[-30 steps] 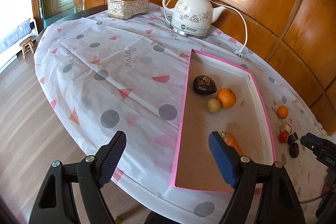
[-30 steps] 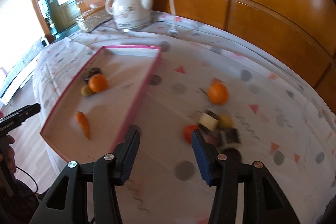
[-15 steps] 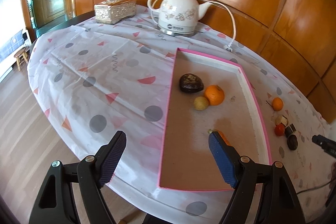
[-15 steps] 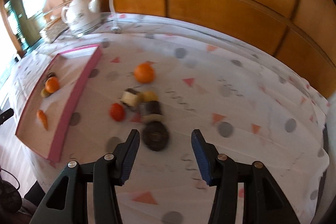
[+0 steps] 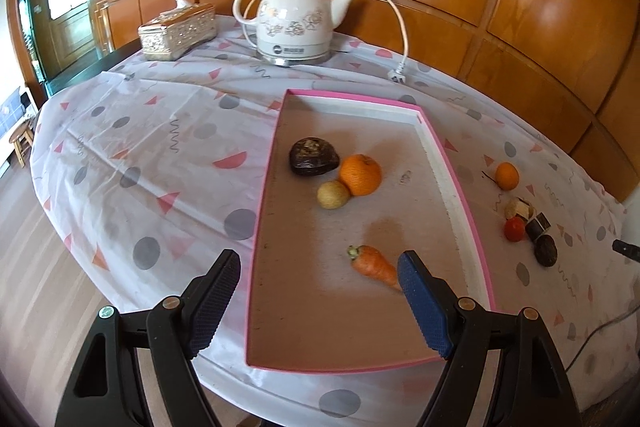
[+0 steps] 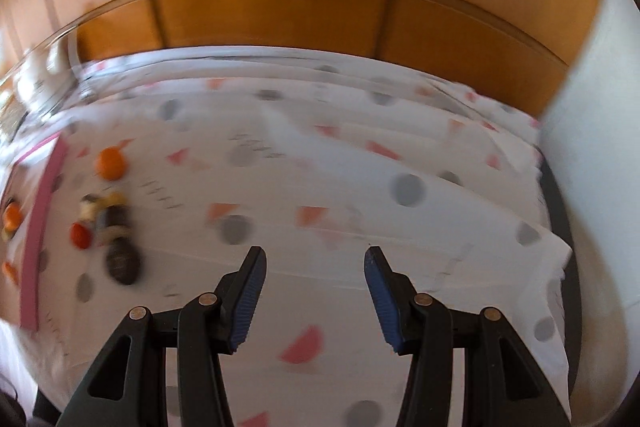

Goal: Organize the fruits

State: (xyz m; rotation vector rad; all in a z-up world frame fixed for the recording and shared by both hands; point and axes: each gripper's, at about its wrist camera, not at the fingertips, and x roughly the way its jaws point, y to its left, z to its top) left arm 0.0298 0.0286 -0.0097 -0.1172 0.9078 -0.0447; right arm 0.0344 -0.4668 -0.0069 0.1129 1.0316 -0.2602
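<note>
A pink-rimmed tray (image 5: 456,183) lies on the patterned tablecloth. In it are a dark fruit (image 5: 314,155), an orange (image 5: 360,174), a yellowish fruit (image 5: 333,194) and a carrot (image 5: 374,265). My left gripper (image 5: 320,277) hovers open over the tray's near end, its right finger just beside the carrot's tip. Right of the tray lie a small orange (image 5: 507,175), a red fruit (image 5: 514,229) and a dark oval fruit (image 5: 545,251). My right gripper (image 6: 316,269) is open over bare cloth. In its blurred view that cluster shows at the left: small orange (image 6: 111,164), red fruit (image 6: 80,235), dark fruit (image 6: 124,259).
A white electric kettle (image 5: 294,23) with its cord and plug (image 5: 398,77) stands at the back, and a tissue box (image 5: 178,31) lies left of it. Wood panelling runs behind the table. The other gripper's tip (image 5: 626,250) shows at the right edge. Wooden floor lies to the left.
My right gripper swung to the right: the loose fruits and tray slid from centre to the left edge of its view. My left gripper shifted and rolled slightly, so the carrot now shows beside its right finger.
</note>
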